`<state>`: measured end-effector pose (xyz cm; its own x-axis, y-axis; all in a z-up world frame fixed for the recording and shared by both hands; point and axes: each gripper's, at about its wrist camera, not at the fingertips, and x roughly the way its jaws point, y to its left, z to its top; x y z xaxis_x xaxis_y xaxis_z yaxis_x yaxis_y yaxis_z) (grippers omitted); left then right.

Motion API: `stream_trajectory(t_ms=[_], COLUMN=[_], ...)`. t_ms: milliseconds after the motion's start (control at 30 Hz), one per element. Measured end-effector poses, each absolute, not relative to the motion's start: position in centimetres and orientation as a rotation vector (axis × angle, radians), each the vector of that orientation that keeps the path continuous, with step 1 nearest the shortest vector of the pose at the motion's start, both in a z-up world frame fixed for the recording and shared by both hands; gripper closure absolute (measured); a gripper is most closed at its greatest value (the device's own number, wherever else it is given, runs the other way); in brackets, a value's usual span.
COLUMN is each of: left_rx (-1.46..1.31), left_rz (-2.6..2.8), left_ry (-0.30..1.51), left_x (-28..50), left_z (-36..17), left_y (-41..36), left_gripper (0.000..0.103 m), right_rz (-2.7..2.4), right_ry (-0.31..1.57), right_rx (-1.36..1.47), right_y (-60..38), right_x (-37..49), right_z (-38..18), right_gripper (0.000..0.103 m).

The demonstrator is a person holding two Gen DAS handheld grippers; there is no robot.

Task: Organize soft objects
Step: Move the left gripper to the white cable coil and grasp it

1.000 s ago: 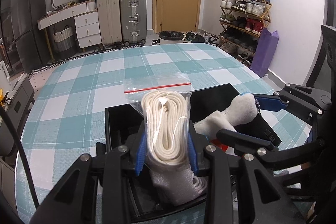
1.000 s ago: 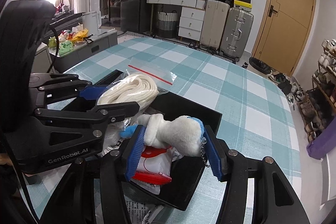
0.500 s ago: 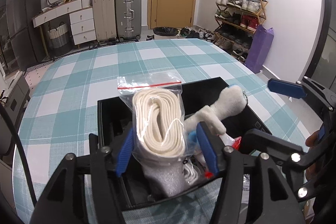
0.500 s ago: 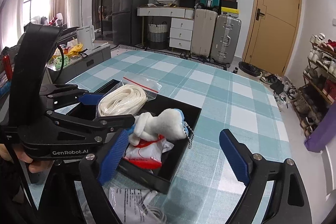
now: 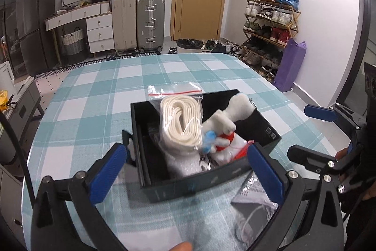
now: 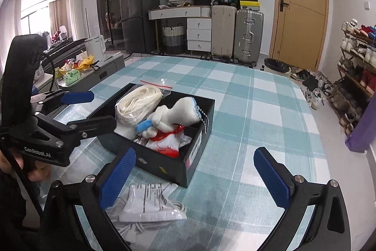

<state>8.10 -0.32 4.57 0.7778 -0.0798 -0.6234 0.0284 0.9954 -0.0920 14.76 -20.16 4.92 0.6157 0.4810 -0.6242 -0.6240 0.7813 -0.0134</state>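
Note:
A black box (image 5: 270,133) (image 6: 204,107) sits on the checked table. In it stand a clear zip bag of white rope (image 5: 182,119) (image 6: 137,102), a white plush toy (image 5: 237,107) (image 6: 178,112) and a red-and-white packet (image 6: 164,145). My left gripper (image 5: 185,171) is open and empty, just in front of the box. My right gripper (image 6: 195,178) is open and empty, in front of the box's near corner. The left gripper also shows in the right wrist view (image 6: 77,109).
A clear packet with a white cable (image 6: 150,206) (image 5: 253,208) lies on the table in front of the box. The table (image 6: 253,105) is covered with a teal checked cloth. Suitcases, drawers and a shoe rack stand beyond the table.
Both grippers have opened and let go: the left of the rope bag, the right of the plush toy. Both have drawn back from the box; the items rest inside it.

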Motion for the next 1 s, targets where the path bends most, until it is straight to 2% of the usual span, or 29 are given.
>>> stream_trajectory(t_ms=[1000], left_rx=[-0.074], left_rz=[-0.183], left_ry=[0.786], left_x=[3.6], left_z=[1.7], left_y=[-4.8], left_gripper=[0.0], right_rz=[0.646], right_ry=[0.7], right_rx=[-0.279], right_y=[-23.5], right_x=[13.1], right_z=[4.4], right_gripper=[0.001])
